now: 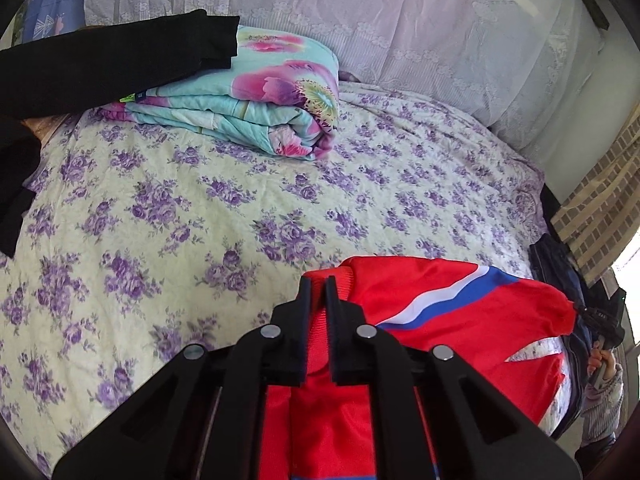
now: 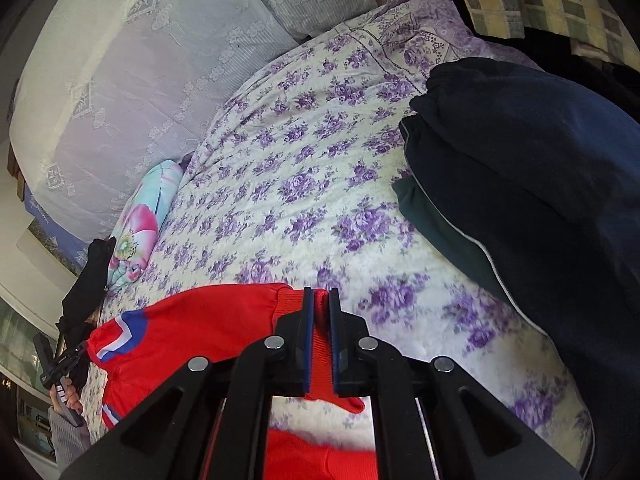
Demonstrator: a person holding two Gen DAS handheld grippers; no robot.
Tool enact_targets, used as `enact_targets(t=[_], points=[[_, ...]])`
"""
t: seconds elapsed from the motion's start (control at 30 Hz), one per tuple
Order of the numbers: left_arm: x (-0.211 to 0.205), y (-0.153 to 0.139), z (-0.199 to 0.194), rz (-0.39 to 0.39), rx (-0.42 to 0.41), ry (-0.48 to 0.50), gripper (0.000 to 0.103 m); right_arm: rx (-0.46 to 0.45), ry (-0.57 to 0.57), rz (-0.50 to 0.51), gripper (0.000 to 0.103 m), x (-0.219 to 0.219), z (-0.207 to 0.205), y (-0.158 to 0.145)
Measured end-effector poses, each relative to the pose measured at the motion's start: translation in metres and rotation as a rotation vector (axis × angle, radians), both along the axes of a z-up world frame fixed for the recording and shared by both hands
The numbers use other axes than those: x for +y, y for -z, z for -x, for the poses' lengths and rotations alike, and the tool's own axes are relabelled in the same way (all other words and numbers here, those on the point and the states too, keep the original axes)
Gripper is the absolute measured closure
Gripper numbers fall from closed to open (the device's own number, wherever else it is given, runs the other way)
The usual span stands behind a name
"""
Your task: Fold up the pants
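Red pants with a white and blue wavy stripe hang lifted over the flowered bedspread. My left gripper is shut on their ribbed red edge, the cloth pinched between its black fingers. In the right wrist view the same red pants stretch to the left, and my right gripper is shut on another part of the ribbed red edge. The other gripper and the hand holding it show at the far edge of each view. Below the fingers more red cloth hangs down.
A folded turquoise quilt with pink flowers lies at the back of the bed, with black clothing draped over it. Dark navy folded garments lie on the bed's right side. A lace-covered headboard stands behind.
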State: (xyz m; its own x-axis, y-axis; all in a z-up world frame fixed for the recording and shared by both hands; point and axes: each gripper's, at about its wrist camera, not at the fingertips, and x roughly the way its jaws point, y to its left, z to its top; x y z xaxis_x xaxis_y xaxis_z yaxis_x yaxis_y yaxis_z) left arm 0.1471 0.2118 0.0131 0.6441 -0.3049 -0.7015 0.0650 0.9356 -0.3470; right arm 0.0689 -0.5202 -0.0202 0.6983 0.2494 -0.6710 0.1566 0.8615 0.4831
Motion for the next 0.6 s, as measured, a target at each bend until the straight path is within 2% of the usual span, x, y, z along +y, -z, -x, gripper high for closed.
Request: enact_targets(t=[0.2,0.33,0.43,0.6], points=[[0.008,0.003,0.046,0.035,-0.019,-0.006,0.097,-0.042,0.004,-0.009,0.097,-0.001,0.047,0.006],[0.013,0.01,0.084,0.042,-0.018,-0.02,0.103,-0.072,0.018,-0.015,0.097,-0.002,0.084,0.01],[0.025,0.027,0.115,0.088,0.008,-0.041,0.103,-0.088,-0.001,-0.006,0.097,0.003,0.114,0.017],[0.038,0.074,0.148,0.145,0.113,-0.069,0.103,-0.067,0.006,0.036,0.097,0.013,0.141,0.033]])
